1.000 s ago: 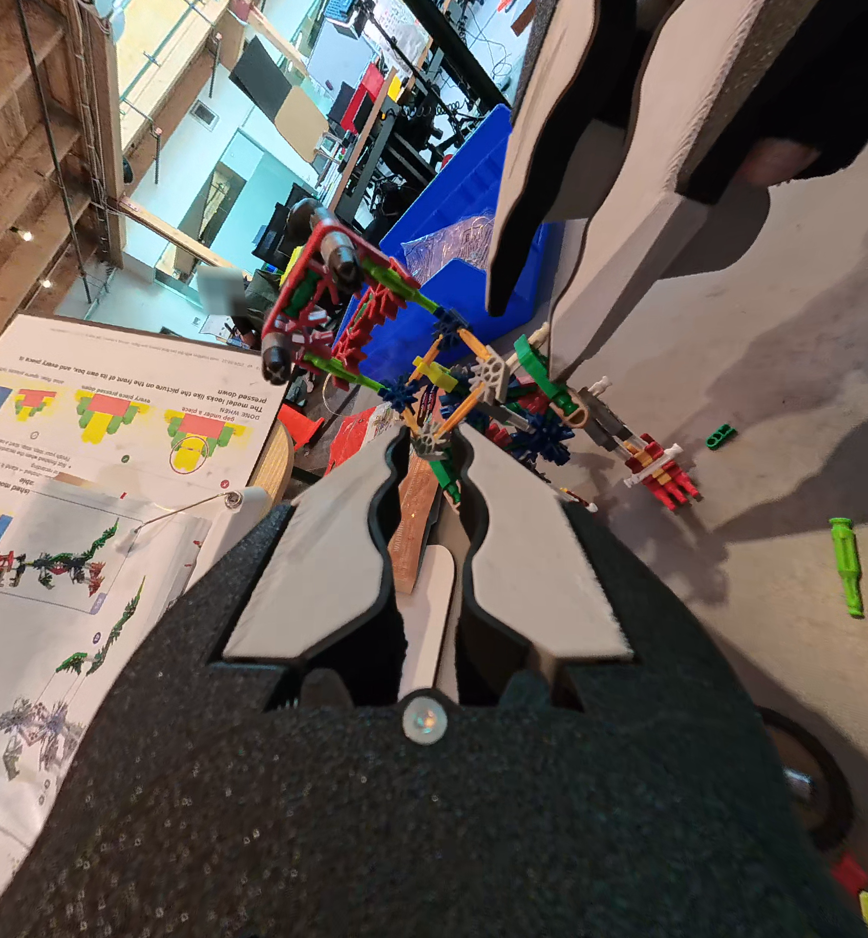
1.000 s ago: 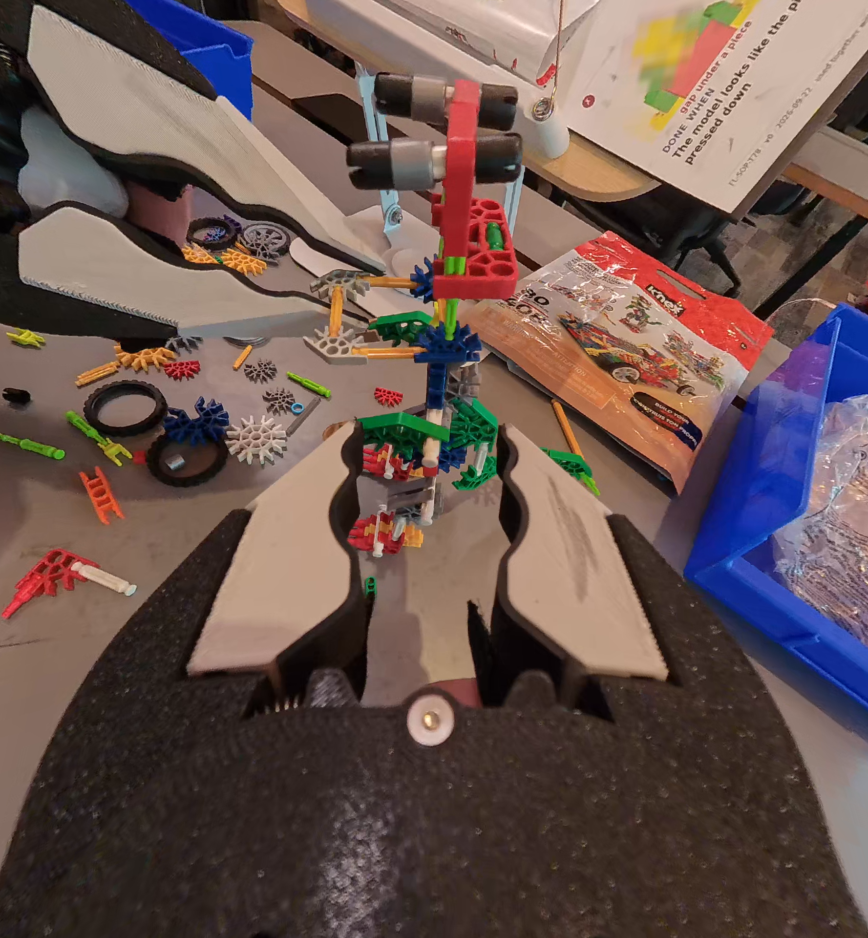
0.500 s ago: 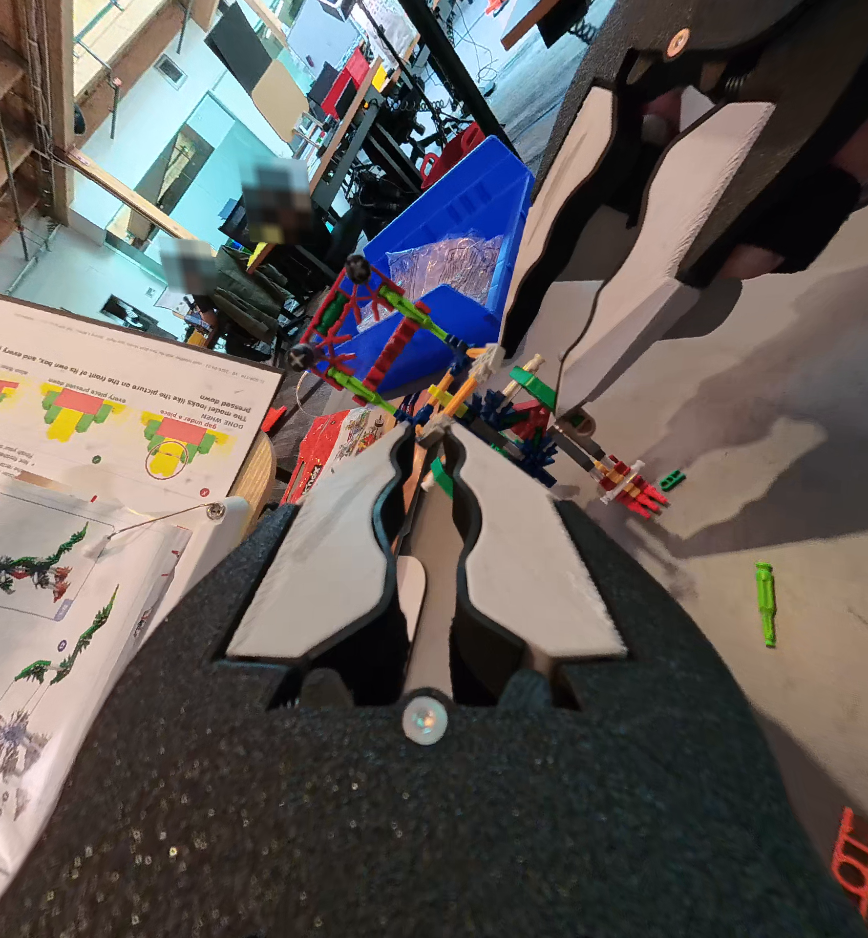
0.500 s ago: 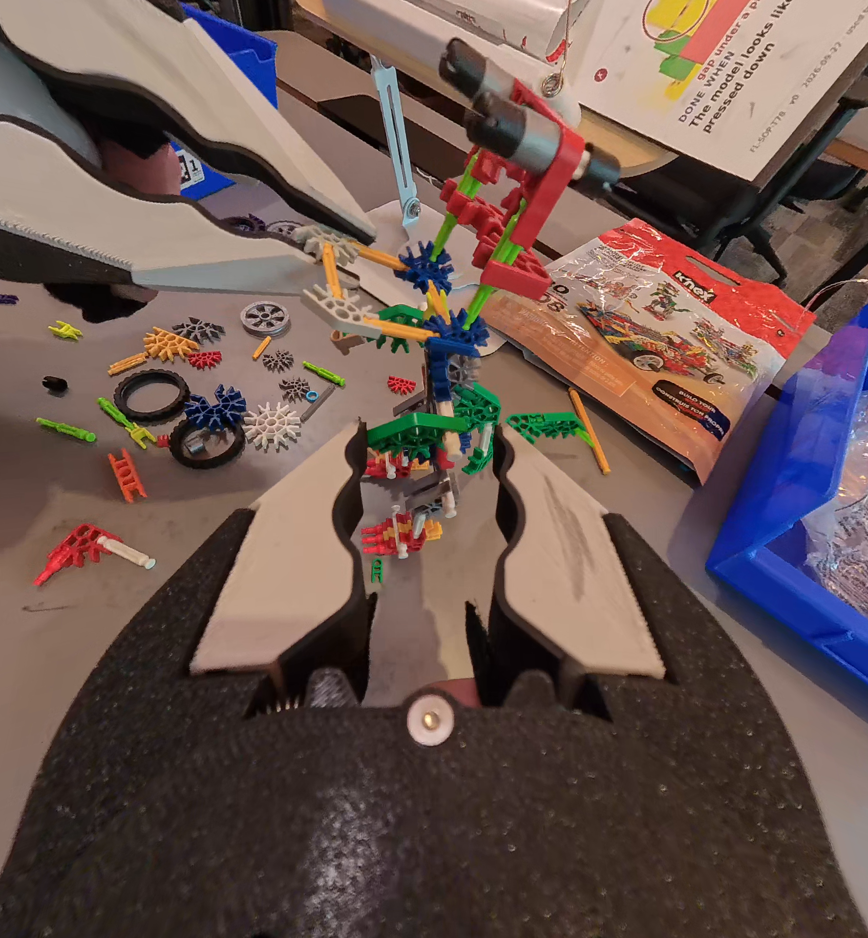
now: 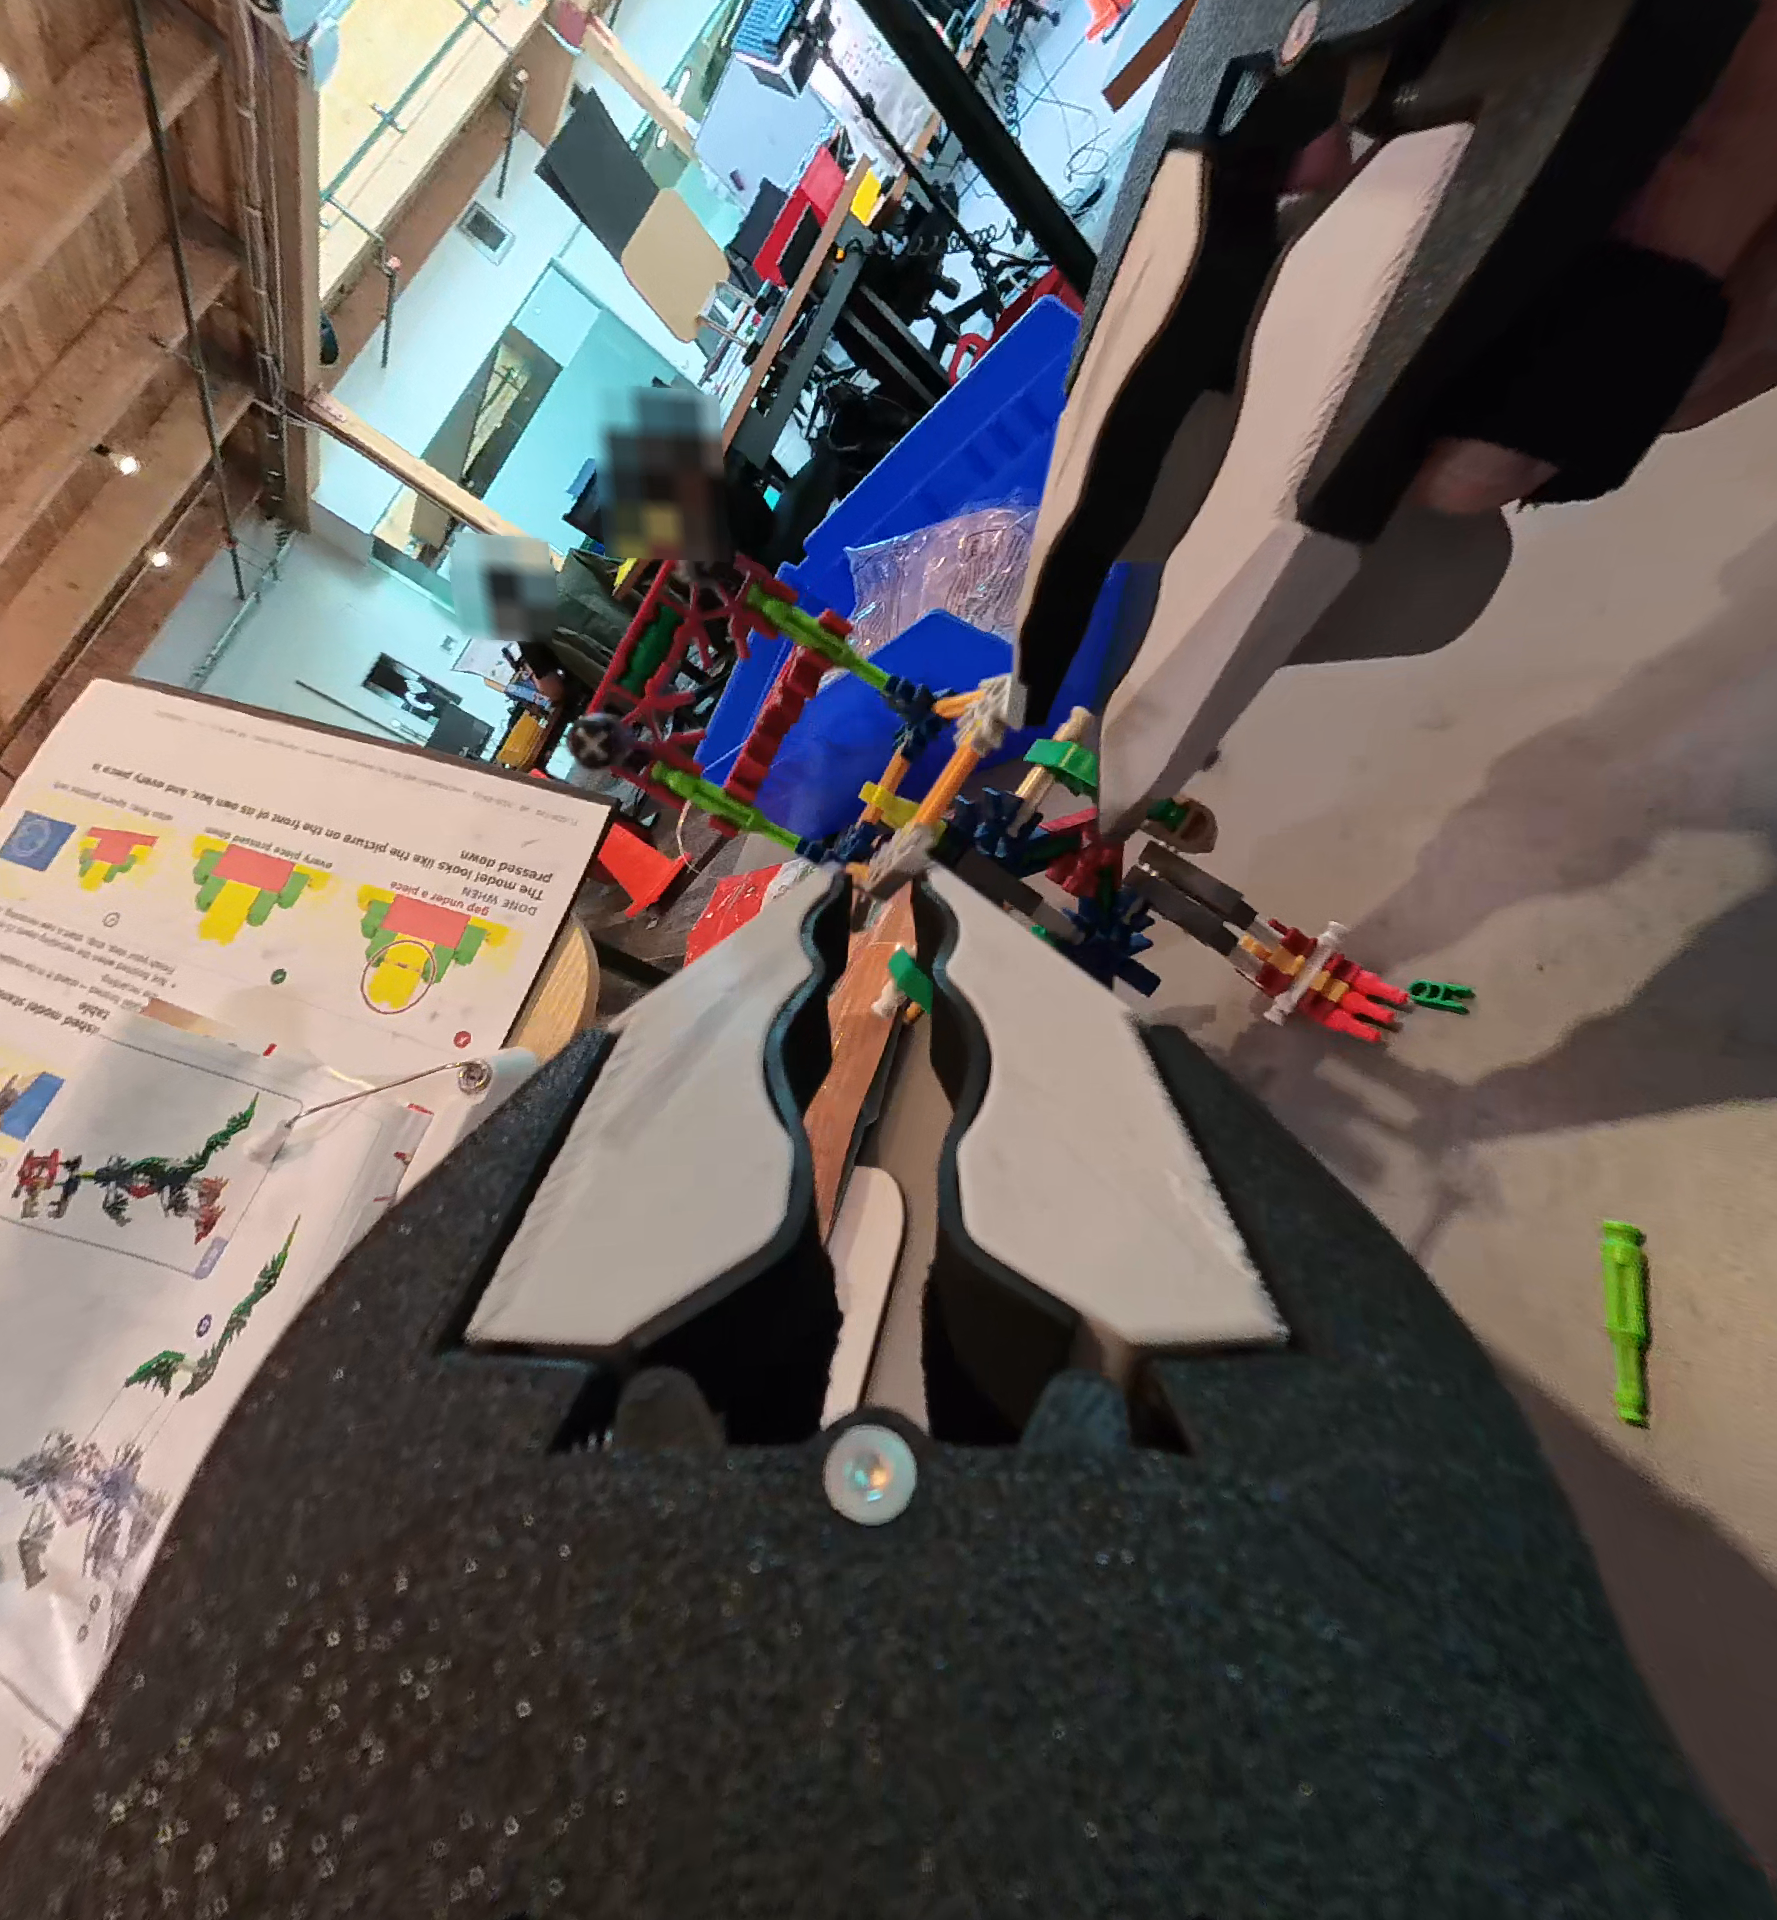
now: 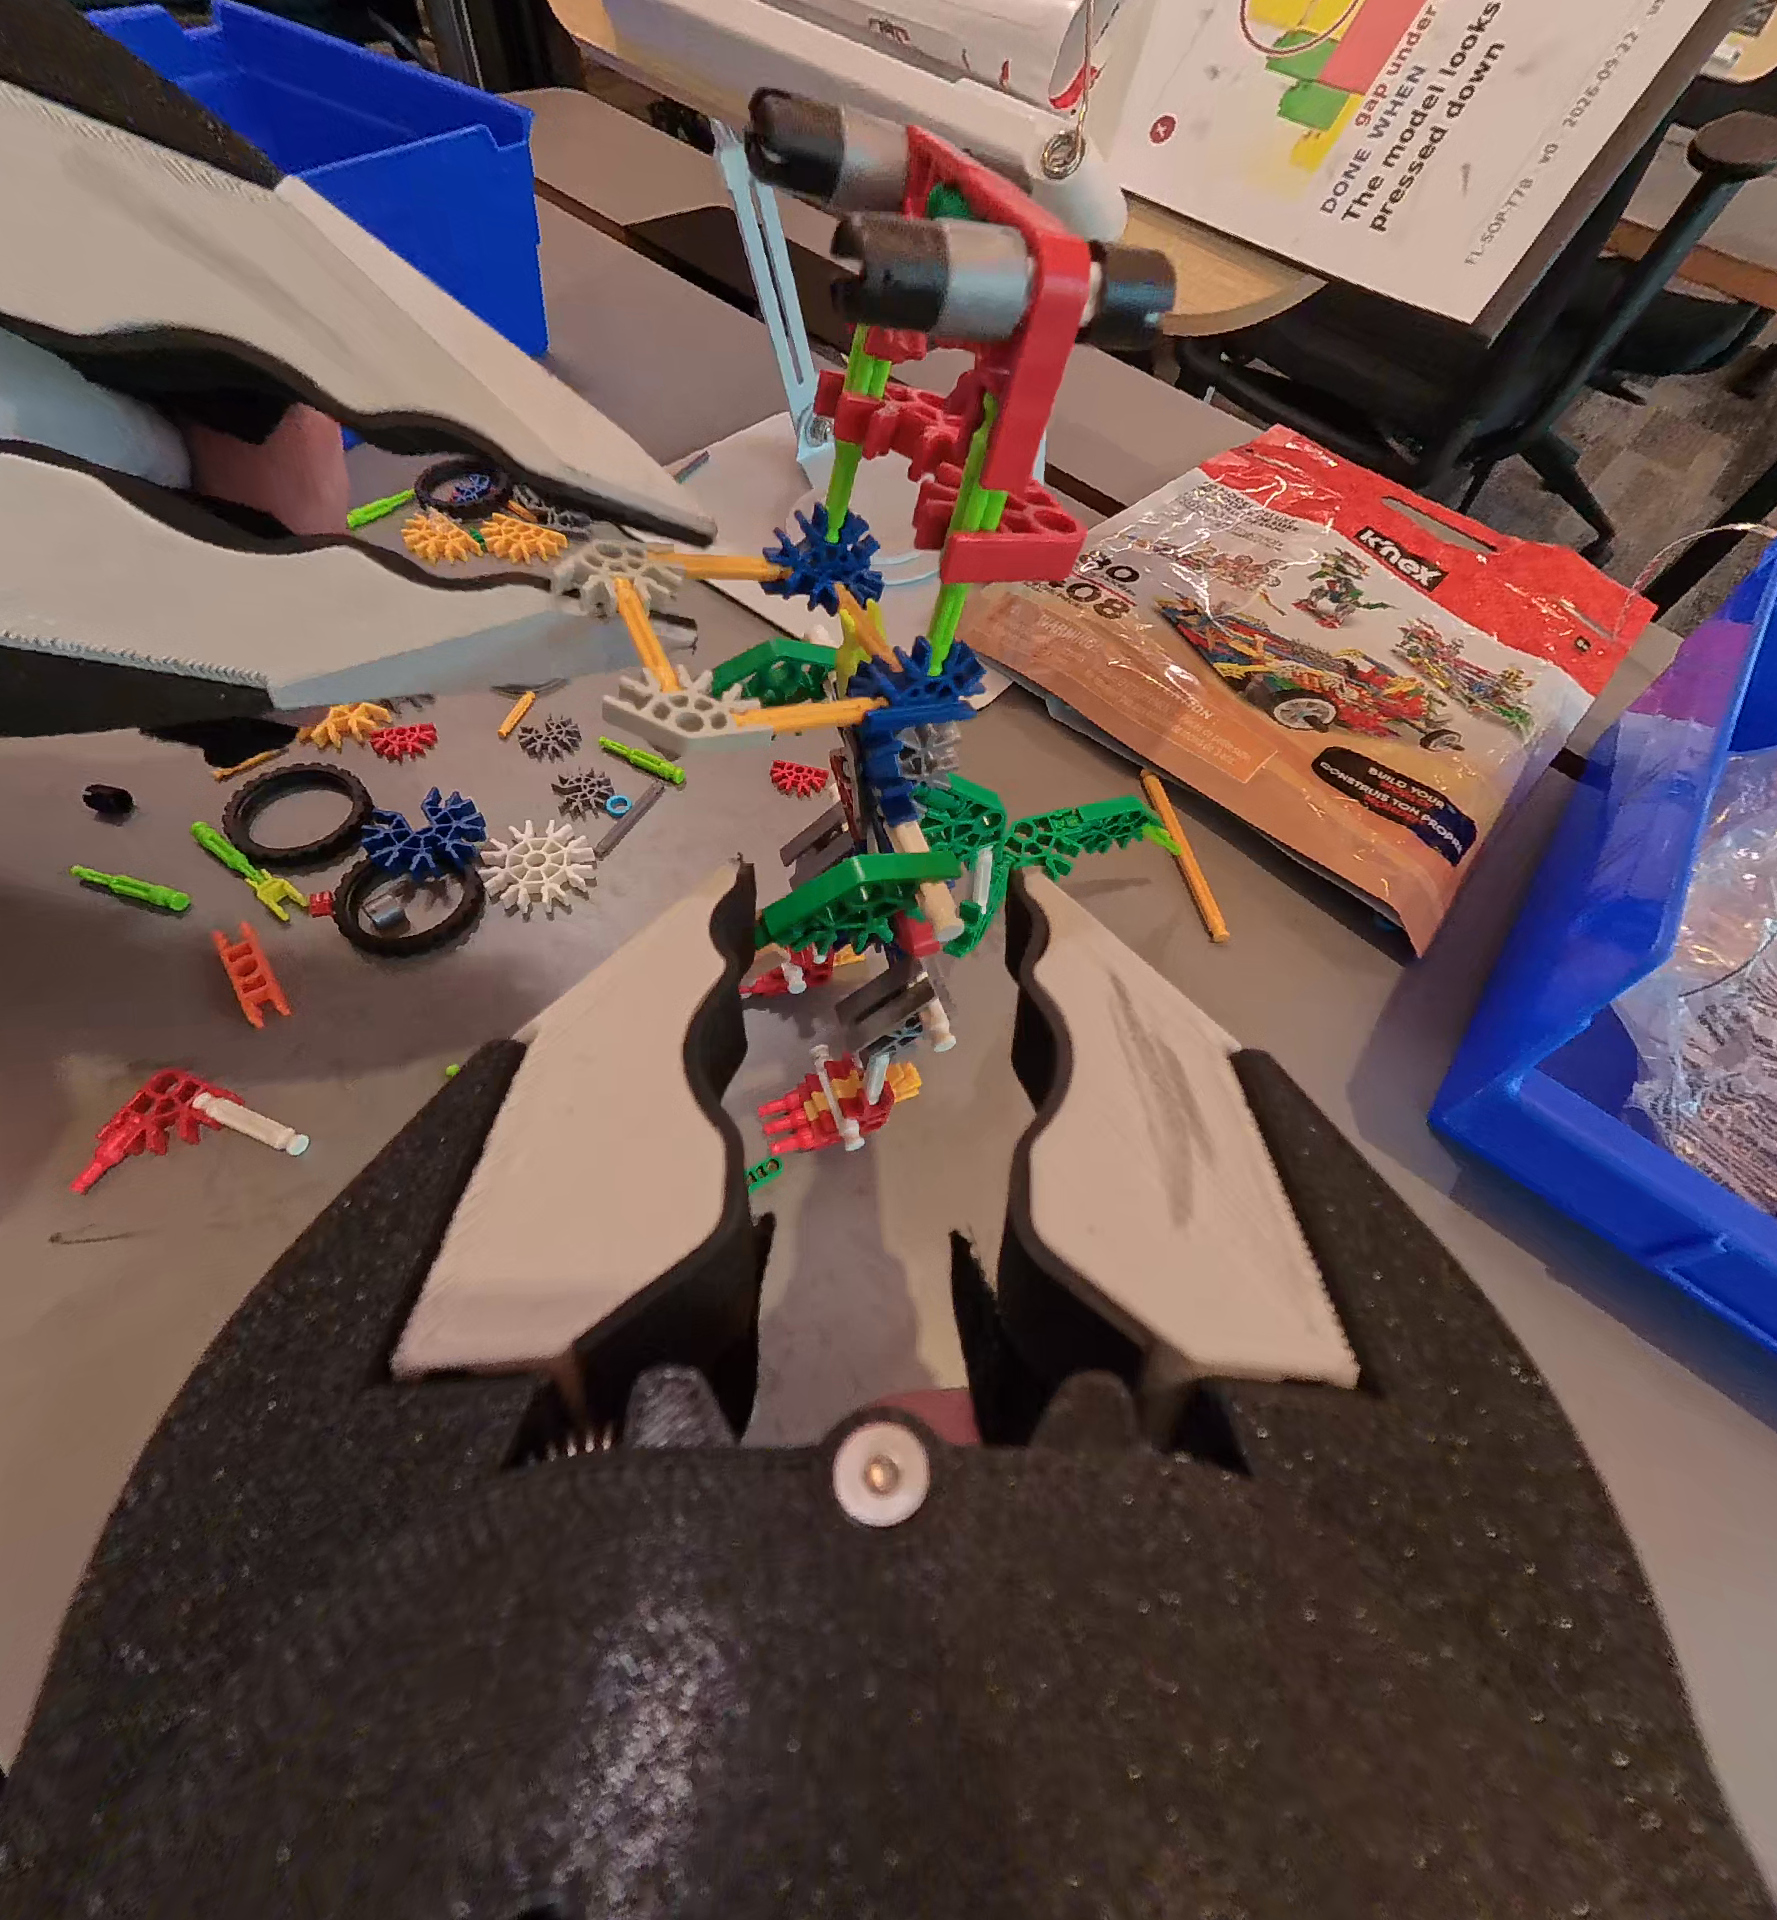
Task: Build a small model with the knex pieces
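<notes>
— Jaws status? Mine on the left gripper (image 6: 645,582) are clamped on the grey connector (image 6: 609,571), steadying the toy model (image 6: 894,727).

— Right gripper (image 6: 873,914): jaws apart, straddling its green base above the counter (image 6: 967,1236).

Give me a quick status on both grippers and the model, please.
Left gripper shut on the model's grey connector. Right gripper open, astride the green wing pieces. Loose parts on the table; bag and blue bin alongside.

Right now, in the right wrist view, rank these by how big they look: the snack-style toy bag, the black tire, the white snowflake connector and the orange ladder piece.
1. Toy bag
2. Black tire
3. White snowflake connector and orange ladder piece: too alike to rank.
</notes>
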